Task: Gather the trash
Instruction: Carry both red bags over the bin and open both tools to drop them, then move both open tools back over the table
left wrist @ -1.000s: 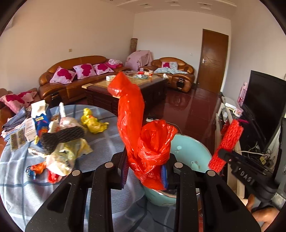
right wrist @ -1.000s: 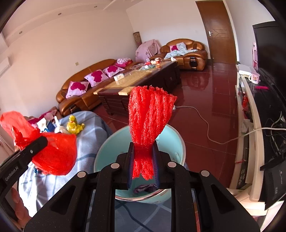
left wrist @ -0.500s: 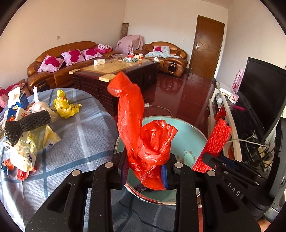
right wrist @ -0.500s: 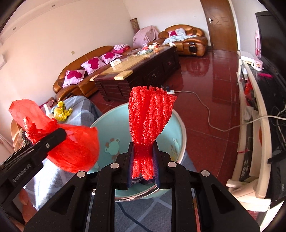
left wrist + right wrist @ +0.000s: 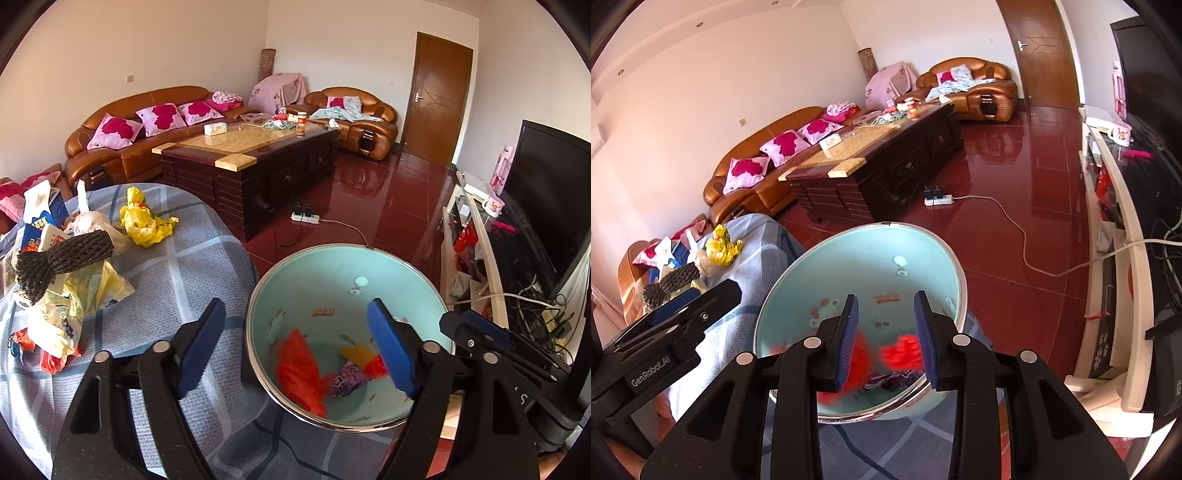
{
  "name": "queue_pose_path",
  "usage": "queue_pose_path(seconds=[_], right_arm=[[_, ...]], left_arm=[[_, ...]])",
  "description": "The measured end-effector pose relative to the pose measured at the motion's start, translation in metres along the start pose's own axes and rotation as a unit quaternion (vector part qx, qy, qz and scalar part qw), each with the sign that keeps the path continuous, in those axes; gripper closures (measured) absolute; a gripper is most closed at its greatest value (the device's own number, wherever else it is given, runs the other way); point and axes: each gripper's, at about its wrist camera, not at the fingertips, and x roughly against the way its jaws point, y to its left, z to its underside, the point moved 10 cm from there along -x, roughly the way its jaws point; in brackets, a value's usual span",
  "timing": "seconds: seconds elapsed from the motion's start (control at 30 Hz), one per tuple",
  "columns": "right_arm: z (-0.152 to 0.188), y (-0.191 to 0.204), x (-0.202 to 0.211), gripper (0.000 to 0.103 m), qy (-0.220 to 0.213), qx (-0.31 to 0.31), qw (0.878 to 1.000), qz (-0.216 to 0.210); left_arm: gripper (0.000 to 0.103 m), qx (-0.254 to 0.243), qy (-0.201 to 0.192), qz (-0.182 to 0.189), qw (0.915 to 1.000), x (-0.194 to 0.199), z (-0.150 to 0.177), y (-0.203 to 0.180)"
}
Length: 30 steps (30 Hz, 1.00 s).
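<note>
A pale green basin [image 5: 399, 284] [image 5: 849, 258] stands beside the table edge. My left gripper [image 5: 295, 350] is open and empty above its left rim. My right gripper [image 5: 886, 339] is open and empty above the basin; it also shows in the left wrist view [image 5: 480, 336]. A red plastic bag [image 5: 299, 373] lies inside the basin. The red foam net [image 5: 903, 354] is blurred in the air just under my right jaws. More trash remains on the table: a black foam net [image 5: 62, 258], a yellow bag [image 5: 146, 221] and several wrappers [image 5: 55, 325].
The table has a grey-blue checked cloth [image 5: 177, 280]. A dark coffee table [image 5: 251, 166], brown sofas [image 5: 122, 147] and a power strip [image 5: 306, 218] with cord lie beyond. A TV stand [image 5: 487, 258] with a TV is at the right.
Both grippers have opened over the basin. The red bag has dropped from the left gripper into the basin, and the red foam net has left the right gripper and is falling.
</note>
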Motion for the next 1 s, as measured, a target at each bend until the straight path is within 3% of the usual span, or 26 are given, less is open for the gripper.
queue_pose_path(seconds=[0.1,0.27,0.5,0.83,1.0], right_arm=[[-0.003,-0.001,0.003,0.071,-0.007,-0.005,1.0,-0.001],[-0.013,-0.002,0.019,0.062,-0.04,-0.022,0.999,-0.002],[-0.016,0.019,0.034,0.05,-0.063,-0.015,0.998,-0.012],[-0.001,0.073,0.036,0.05,-0.05,0.036,0.998,-0.033],[0.003,0.097,0.043,0.05,-0.053,0.057,0.996,-0.042]], left_arm=[[0.013,-0.001,-0.009,-0.008,0.9999,0.005,-0.003,0.002],[0.006,0.011,-0.027,-0.007,0.9995,0.027,-0.01,0.014],[0.006,0.019,-0.041,-0.067,0.9967,0.059,-0.004,0.055],[0.006,0.032,-0.04,-0.137,0.9892,0.092,0.014,0.113],[0.006,0.063,-0.041,-0.144,0.9867,0.107,0.02,0.138]])
